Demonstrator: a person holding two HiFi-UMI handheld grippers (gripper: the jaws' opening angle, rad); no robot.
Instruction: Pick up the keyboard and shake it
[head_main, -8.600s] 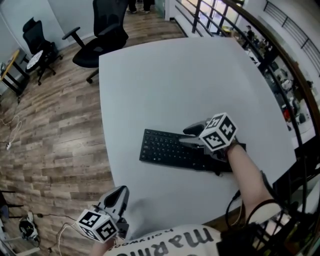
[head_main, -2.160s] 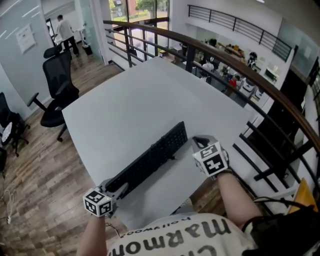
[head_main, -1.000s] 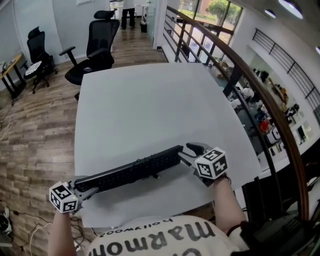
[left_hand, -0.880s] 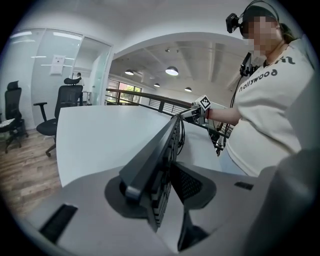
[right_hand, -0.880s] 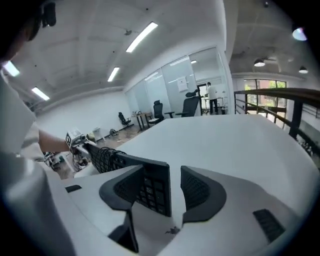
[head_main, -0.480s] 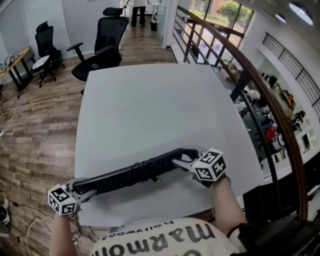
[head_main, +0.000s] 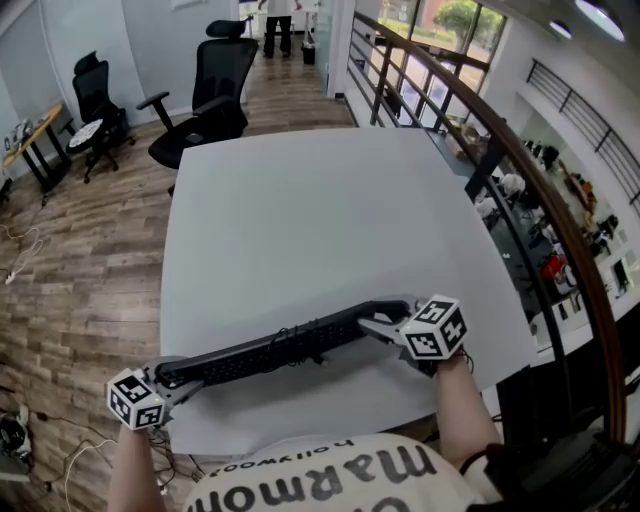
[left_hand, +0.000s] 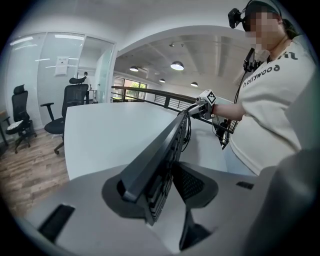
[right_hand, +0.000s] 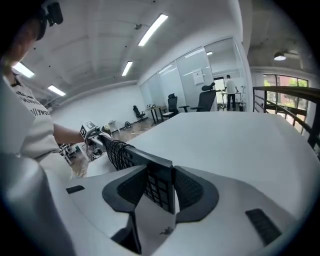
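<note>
A long black keyboard (head_main: 280, 348) hangs above the white table (head_main: 300, 220) near its front edge, turned on its long edge, with a coiled cable (right_hand: 117, 152) on it. My left gripper (head_main: 170, 378) clamps its left end and my right gripper (head_main: 385, 322) its right end. In the left gripper view the keyboard (left_hand: 160, 150) runs out from between the jaws of my left gripper (left_hand: 160, 187), which have just been opening. In the right gripper view the keyboard's end (right_hand: 159, 182) stands between the pads of my right gripper (right_hand: 160, 192), whose jaws have just been closing.
Black office chairs (head_main: 215, 85) (head_main: 95, 100) stand on the wood floor beyond the table's far left corner. A dark railing (head_main: 500, 150) runs along the right side. A person (head_main: 280, 10) stands far back. The person's torso is close behind both grippers.
The keyboard lay flat on the table under my right gripper at first; now both grippers hold it up by its ends. Over the last second it has barely shifted.
</note>
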